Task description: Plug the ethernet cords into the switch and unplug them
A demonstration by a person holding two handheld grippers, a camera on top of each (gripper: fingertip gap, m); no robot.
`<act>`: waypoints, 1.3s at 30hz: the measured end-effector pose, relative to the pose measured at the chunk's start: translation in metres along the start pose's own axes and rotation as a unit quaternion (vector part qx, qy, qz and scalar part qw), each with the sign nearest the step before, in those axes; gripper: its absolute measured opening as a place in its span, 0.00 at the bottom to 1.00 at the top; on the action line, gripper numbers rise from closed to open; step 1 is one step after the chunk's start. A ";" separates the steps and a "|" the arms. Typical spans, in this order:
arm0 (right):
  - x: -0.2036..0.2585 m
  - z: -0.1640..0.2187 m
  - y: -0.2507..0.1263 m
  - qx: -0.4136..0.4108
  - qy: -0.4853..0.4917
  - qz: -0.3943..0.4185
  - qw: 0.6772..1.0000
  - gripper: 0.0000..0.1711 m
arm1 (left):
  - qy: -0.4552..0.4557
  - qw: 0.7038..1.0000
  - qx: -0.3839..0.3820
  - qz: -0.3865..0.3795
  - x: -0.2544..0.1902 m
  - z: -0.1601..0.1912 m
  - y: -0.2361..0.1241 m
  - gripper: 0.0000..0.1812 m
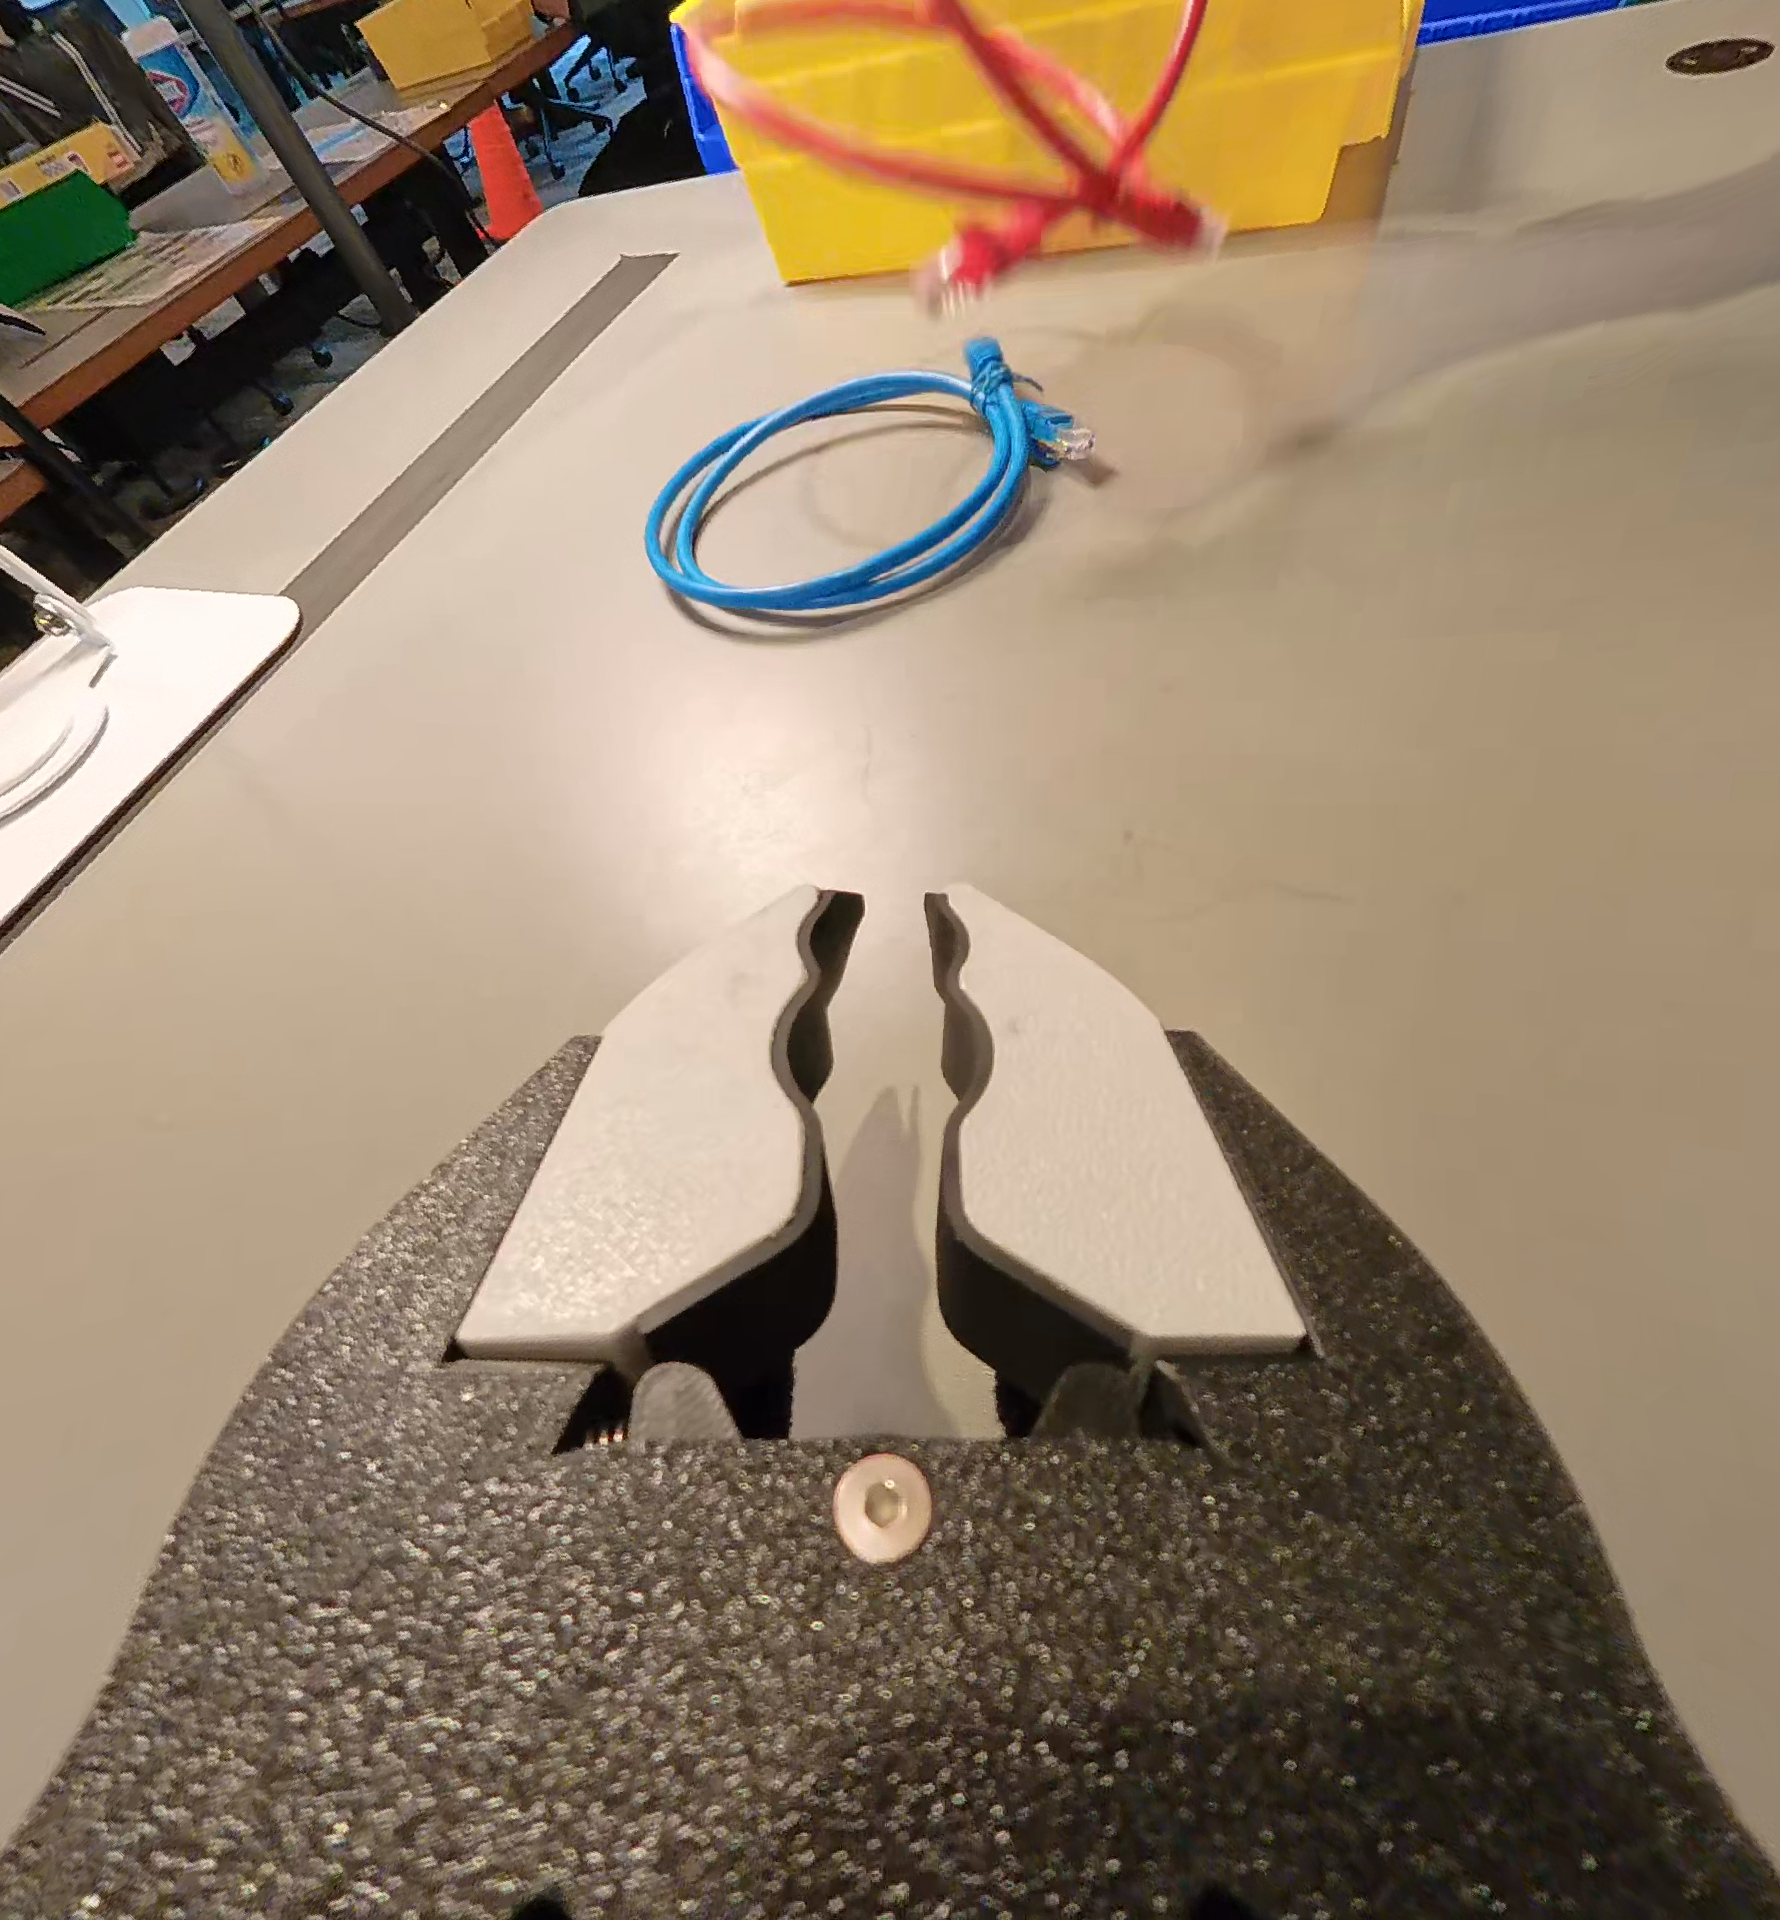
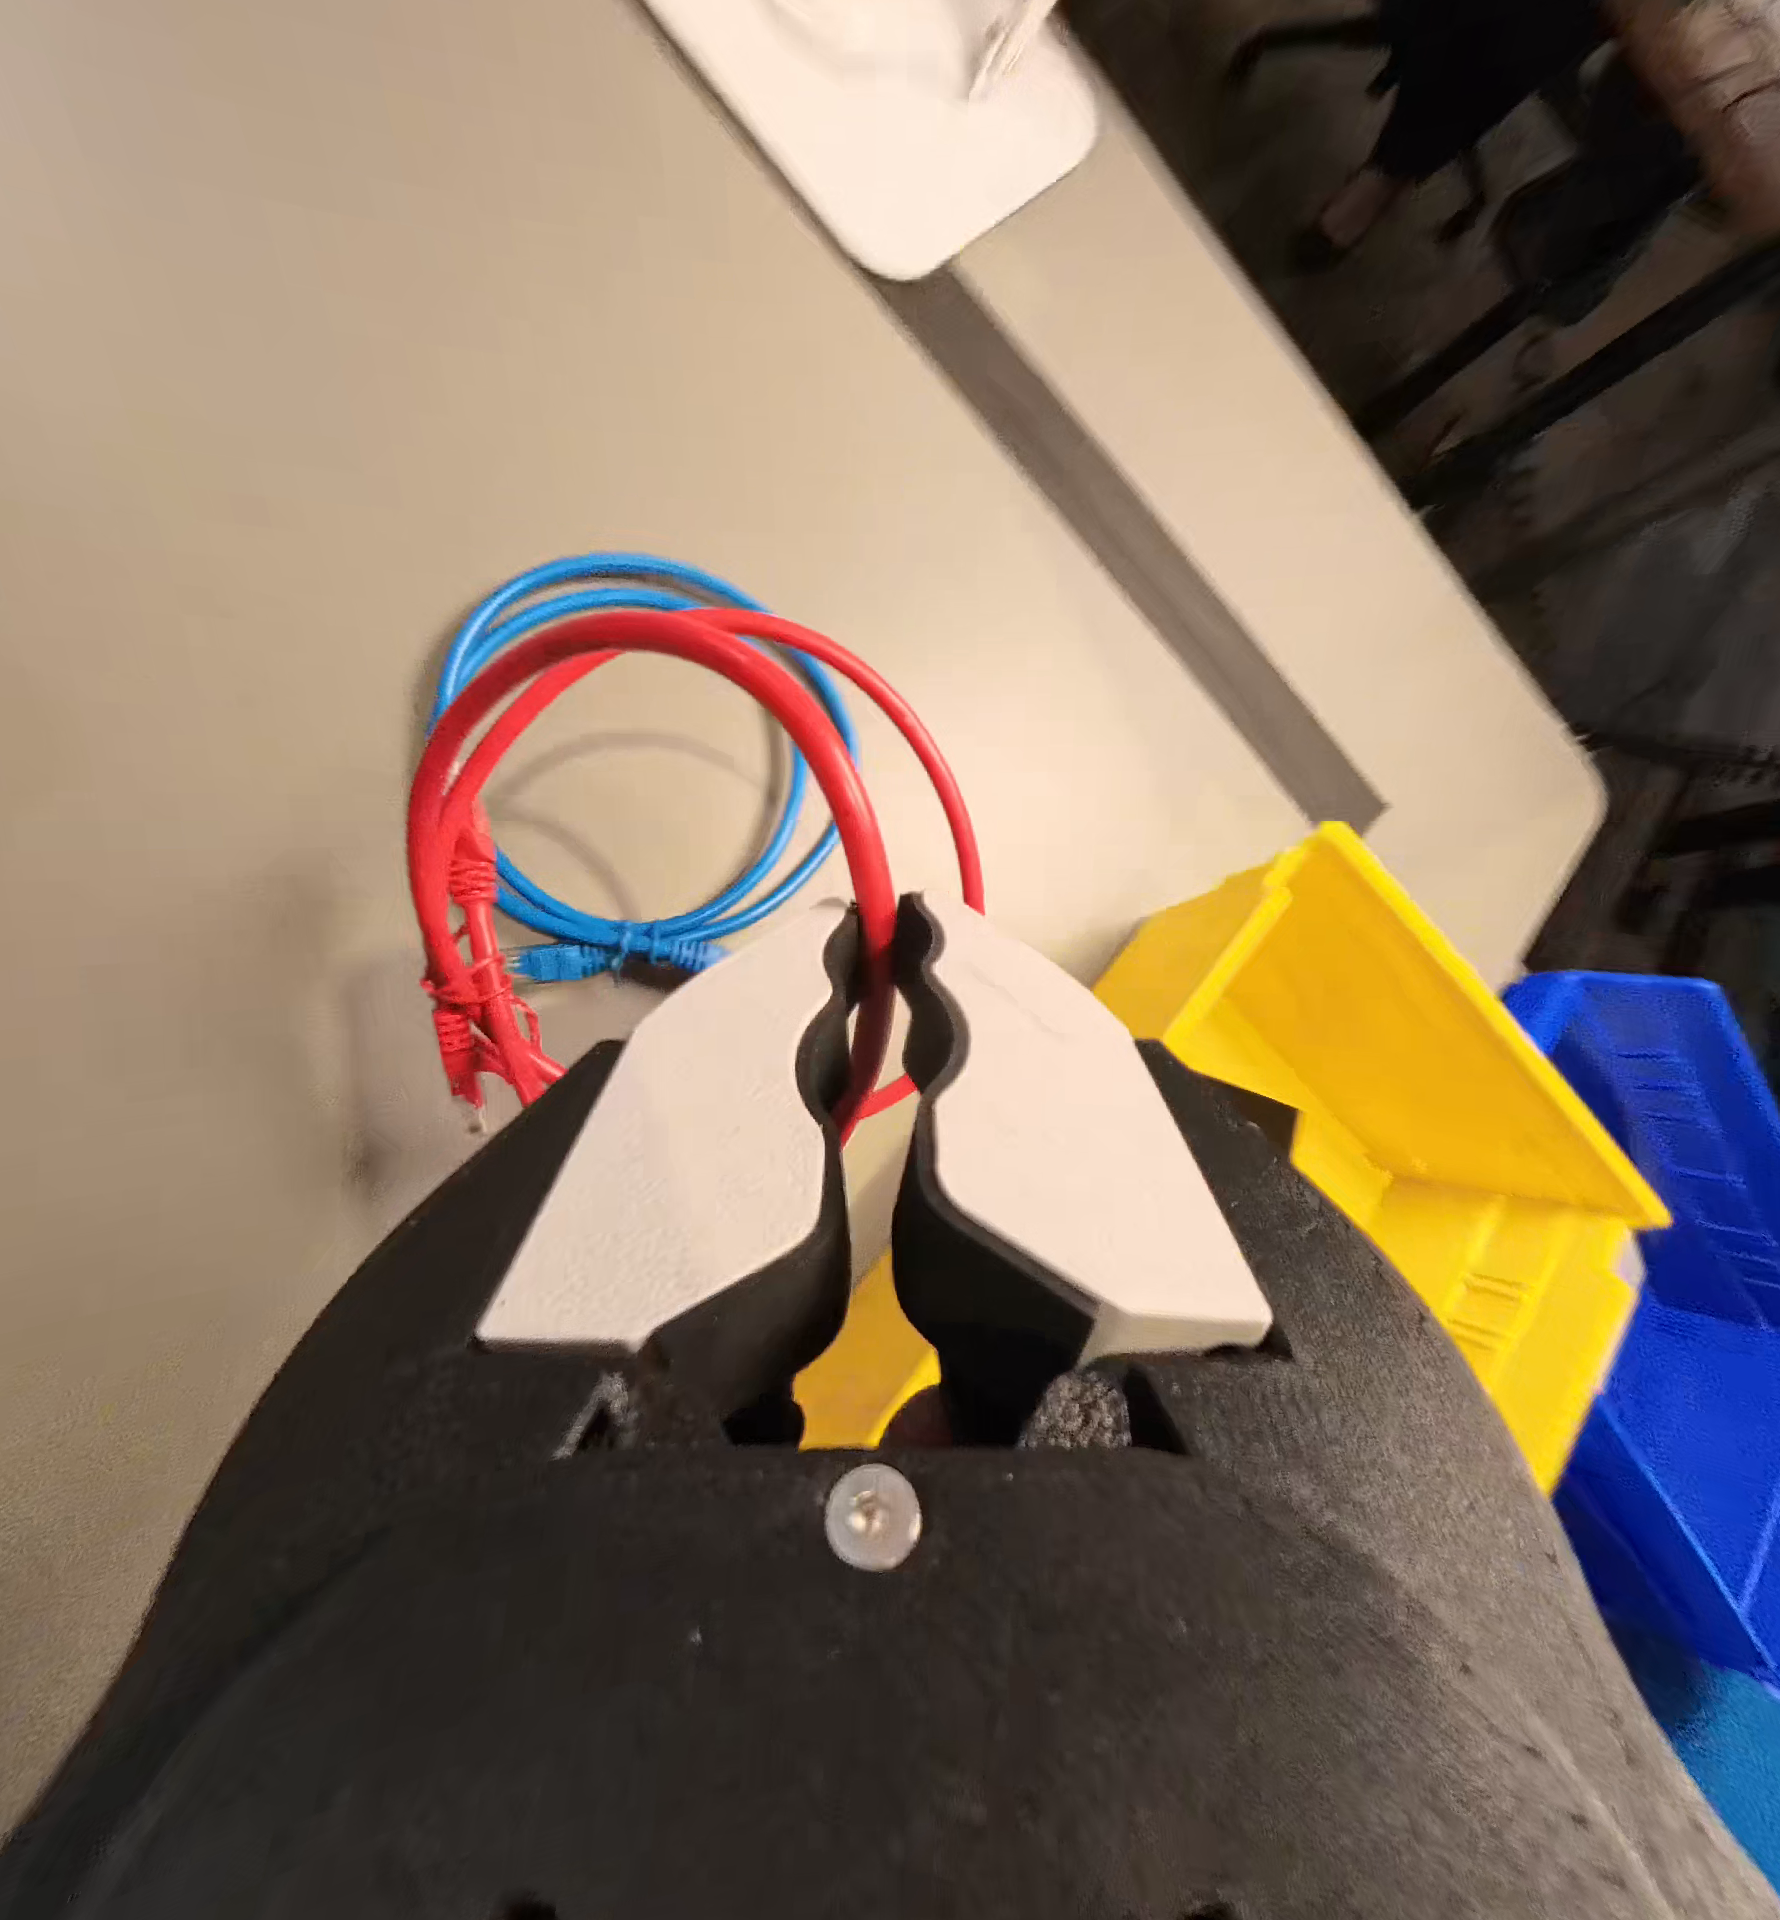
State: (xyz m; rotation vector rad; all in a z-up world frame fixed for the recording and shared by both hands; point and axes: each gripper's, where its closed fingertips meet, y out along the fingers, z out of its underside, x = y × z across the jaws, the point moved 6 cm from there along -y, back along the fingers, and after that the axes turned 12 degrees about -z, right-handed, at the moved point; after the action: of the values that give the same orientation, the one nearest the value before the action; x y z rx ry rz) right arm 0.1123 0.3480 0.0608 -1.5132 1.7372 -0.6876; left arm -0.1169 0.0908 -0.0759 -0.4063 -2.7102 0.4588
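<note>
A coiled blue ethernet cord lies on the grey table ahead of my left gripper, which is low over the table, empty, with a narrow gap between its fingers. A coiled red ethernet cord hangs blurred in the air above the blue one, in front of a yellow bin. In the right wrist view my right gripper is shut on the red cord and holds it above the blue cord. No switch is in view.
A white flat board with a clear stand sits at the table's left edge, also seen in the right wrist view. The yellow bin and a blue bin stand side by side. A dark strip runs along the table. Other desks lie beyond. One gripper's finger ends stand about 30 cm off the other's.
</note>
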 end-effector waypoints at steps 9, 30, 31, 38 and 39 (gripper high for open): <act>-0.067 0.020 -0.157 -0.004 -0.055 0.201 0.978 0.04 | 0.003 1.000 0.001 0.001 -0.001 0.000 0.000 0.09; -0.111 0.164 -0.061 0.178 -0.037 0.059 0.982 0.23 | -0.004 1.000 0.001 -0.002 0.001 0.000 0.000 0.09; -0.111 0.156 -0.065 0.168 -0.037 0.066 0.983 0.23 | -0.007 1.000 0.000 -0.001 0.001 0.000 0.000 0.09; -0.047 0.078 -0.028 0.090 -0.086 -0.003 0.992 0.23 | -0.036 0.999 -0.013 0.007 0.005 -0.003 -0.003 0.09; -0.027 0.066 -0.013 0.081 -0.111 -0.038 0.990 0.23 | -0.038 0.999 -0.015 0.007 0.005 -0.003 -0.003 0.09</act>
State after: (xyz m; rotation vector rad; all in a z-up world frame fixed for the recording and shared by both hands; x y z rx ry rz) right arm 0.1742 0.3771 0.0357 -1.4884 1.4312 -0.6552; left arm -0.1210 0.0902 -0.0704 -0.4255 -2.7923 0.4479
